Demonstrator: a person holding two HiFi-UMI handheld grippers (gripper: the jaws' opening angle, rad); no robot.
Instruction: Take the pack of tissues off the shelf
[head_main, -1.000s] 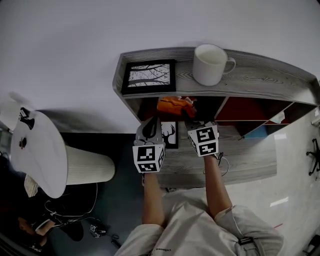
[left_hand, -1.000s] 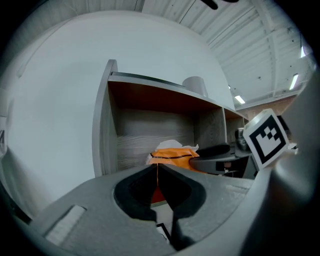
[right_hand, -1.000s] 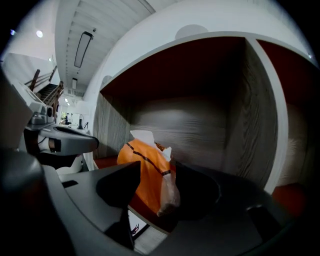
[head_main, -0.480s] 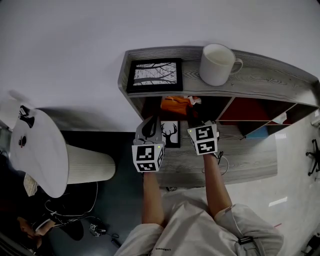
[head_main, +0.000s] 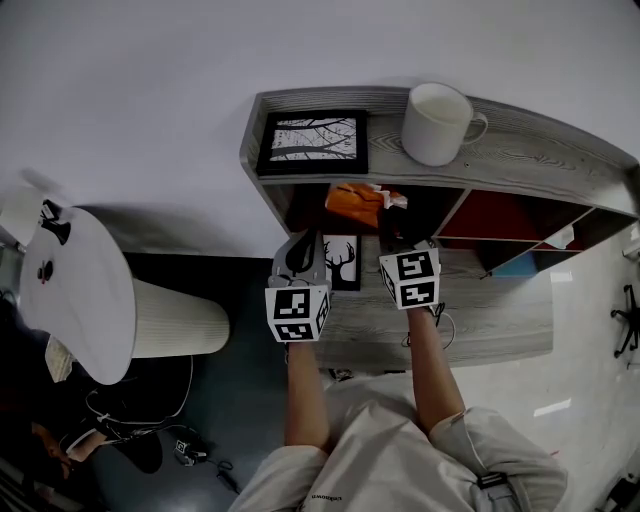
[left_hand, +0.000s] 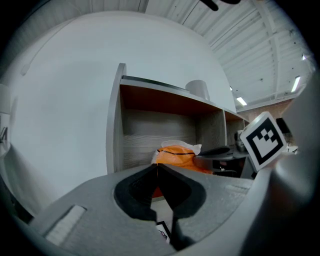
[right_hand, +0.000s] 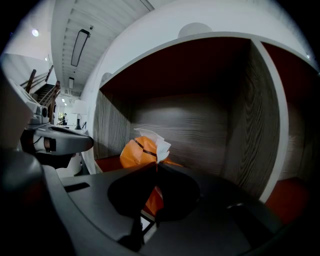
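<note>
The orange pack of tissues (head_main: 360, 198) lies in the upper left compartment of the grey wooden shelf (head_main: 520, 160), with a white tissue (right_hand: 161, 146) sticking out of its top. My right gripper (head_main: 392, 240) reaches into that compartment. Its jaws meet at the near edge of the pack (right_hand: 140, 152), shut on its wrapper. My left gripper (head_main: 298, 252) hangs just left of it, in front of the shelf. It is shut with nothing in it. The pack (left_hand: 176, 154) sits beyond it, with the right gripper's fingers (left_hand: 215, 150) against its right side.
A framed tree picture (head_main: 312, 142) and a white mug (head_main: 437, 123) stand on the shelf top. A small deer picture (head_main: 340, 264) leans on the lower board. A white round table (head_main: 75, 300) and a ribbed bin (head_main: 180, 322) stand at the left, on the floor.
The head view has drifted a little, so the shelf sits slightly higher and more to the right in the picture. Both grippers hold nearly the same places in front of the compartment.
</note>
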